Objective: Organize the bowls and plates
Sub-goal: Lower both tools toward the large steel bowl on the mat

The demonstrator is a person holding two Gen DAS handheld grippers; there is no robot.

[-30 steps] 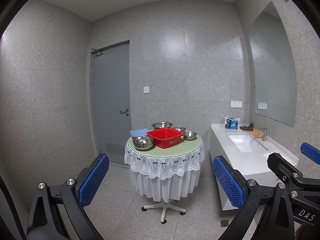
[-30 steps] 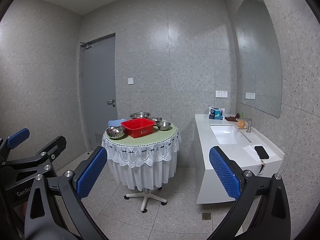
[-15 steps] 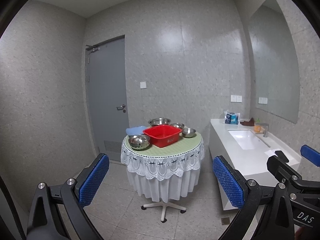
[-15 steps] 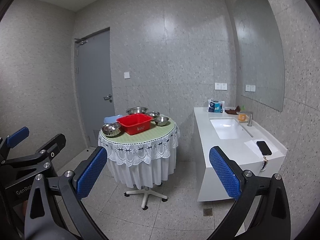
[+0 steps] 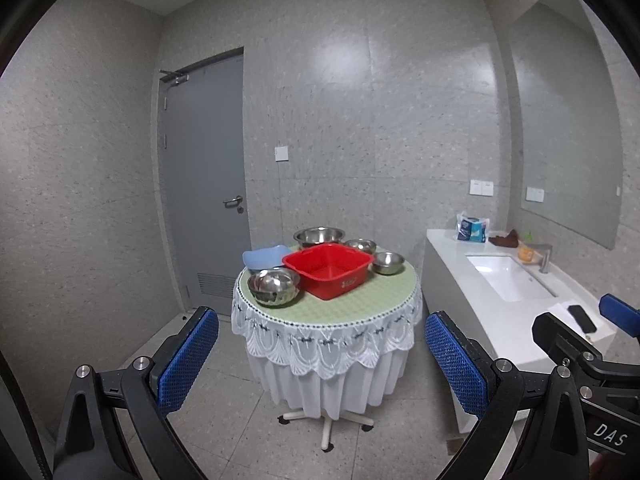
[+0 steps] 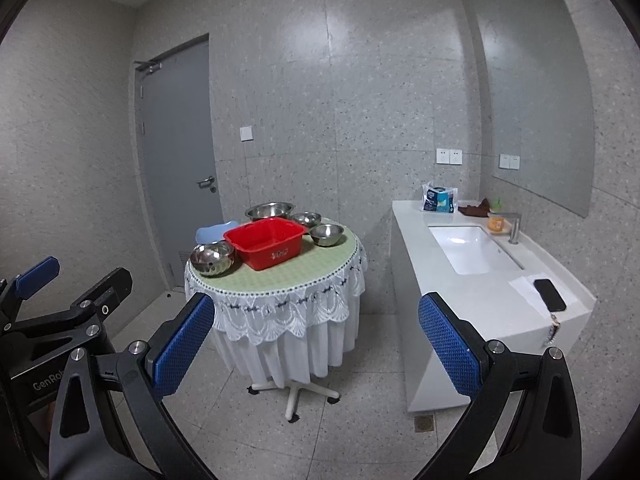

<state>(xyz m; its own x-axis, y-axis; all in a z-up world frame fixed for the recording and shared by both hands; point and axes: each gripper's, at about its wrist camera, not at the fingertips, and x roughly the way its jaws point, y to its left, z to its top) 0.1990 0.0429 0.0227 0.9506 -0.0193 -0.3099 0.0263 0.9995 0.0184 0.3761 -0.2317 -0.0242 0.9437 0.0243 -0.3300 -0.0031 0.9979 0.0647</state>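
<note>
- We held the left gripper (image 5: pixel 322 356) and right gripper (image 6: pixel 316 344) side by side well short of the tabletop (image 5: pixel 360 296), fingers spread wide apart and empty, likely readied for a first pick.
- The red basin (image 5: pixel 325 269) sat mid-tabletop, seemingly as the collecting place.
- Steel bowls ringed it: one (image 5: pixel 274 286) touching its left side, one (image 5: pixel 388 262) just right, two (image 5: pixel 319 236) (image 5: pixel 360 245) behind; a blue plate (image 5: pixel 264 257) lay behind-left.
- All lay far beyond our fingers (image 5: pixel 188 360), between their lines.
</note>
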